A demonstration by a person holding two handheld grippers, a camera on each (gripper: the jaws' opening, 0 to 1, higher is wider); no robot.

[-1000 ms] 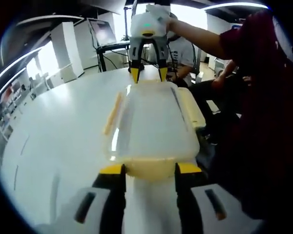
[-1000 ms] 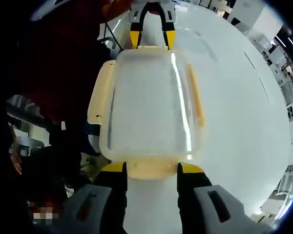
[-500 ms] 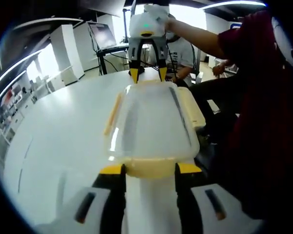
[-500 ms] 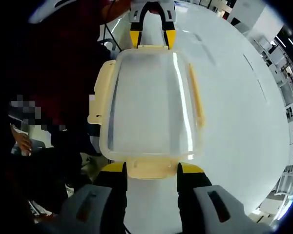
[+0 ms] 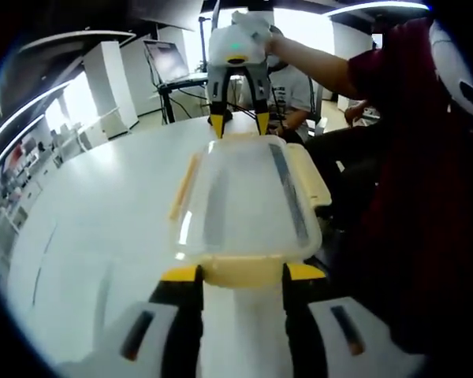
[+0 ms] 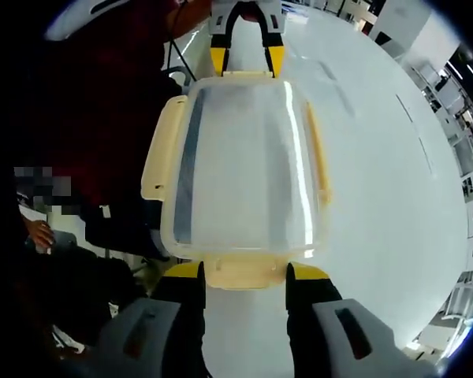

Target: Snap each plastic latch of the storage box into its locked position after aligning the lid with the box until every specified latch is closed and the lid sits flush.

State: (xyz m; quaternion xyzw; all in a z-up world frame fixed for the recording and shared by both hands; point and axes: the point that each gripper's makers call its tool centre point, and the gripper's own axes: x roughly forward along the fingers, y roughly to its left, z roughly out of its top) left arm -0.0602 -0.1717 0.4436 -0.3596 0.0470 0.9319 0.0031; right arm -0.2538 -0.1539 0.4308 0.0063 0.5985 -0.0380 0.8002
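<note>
Setting: a bright open room with white pillars, a monitor on a stand in the upper left of the left gripper view, and a large white tabletop [image 5: 102,205] taking up most of both views.

Storage box [image 5: 244,201]: clear plastic with a translucent lid and pale yellow latches. In the left gripper view it stands at frame centre, running from lower middle to upper middle. In the right gripper view the storage box [image 6: 244,165] holds the same central place, close to the tabletop's edge at frame left.

Latches: the near end latch [image 5: 243,270] lies between the jaws of the left gripper [image 5: 243,273], whose yellow tips stand apart at either side of it, touching or just beside it; contact cannot be confirmed. The right gripper [image 6: 244,272] stands the same way about the opposite end latch [image 6: 244,274], jaws spread. One long side latch [image 6: 159,150] flares outward at frame left; the other side latch [image 6: 319,153] sits narrow against the lid edge.

Each gripper also appears at the top of the other's view, jaws apart at the far end of the box.

A person in a dark red sleeve [image 5: 394,71] occupies the right of the left gripper view.
</note>
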